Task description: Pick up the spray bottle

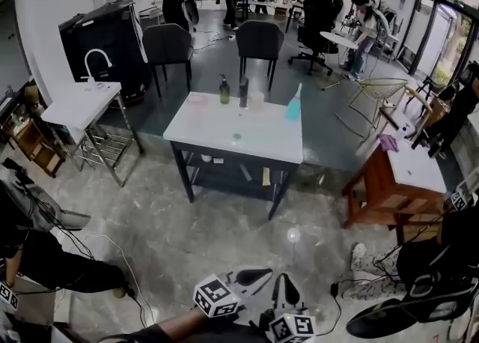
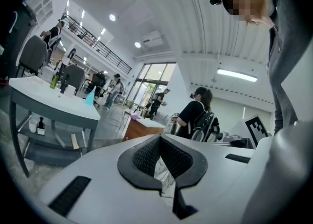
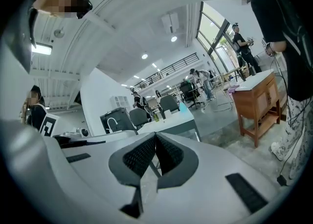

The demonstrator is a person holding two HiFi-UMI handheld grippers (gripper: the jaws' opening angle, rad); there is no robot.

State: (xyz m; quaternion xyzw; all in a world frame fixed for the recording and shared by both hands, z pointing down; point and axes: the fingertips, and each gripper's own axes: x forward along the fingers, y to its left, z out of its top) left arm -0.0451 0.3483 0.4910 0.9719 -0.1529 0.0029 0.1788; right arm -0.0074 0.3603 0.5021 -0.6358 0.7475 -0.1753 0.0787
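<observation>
The left gripper (image 1: 258, 275) and right gripper (image 1: 284, 285), both pressed together and empty, should be spread only once the spray bottle (image 1: 294, 103) at the table's (image 1: 217, 138) far right is neared.

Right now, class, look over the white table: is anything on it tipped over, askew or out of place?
Nothing stands out. The teal spray bottle stands near the table's far right corner. The green pump bottle and a dark bottle stand upright along the far edge. Nothing is tipped over.

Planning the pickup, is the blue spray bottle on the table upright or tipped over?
Upright: the spray bottle stands on its base, nozzle up, on the table.
</observation>
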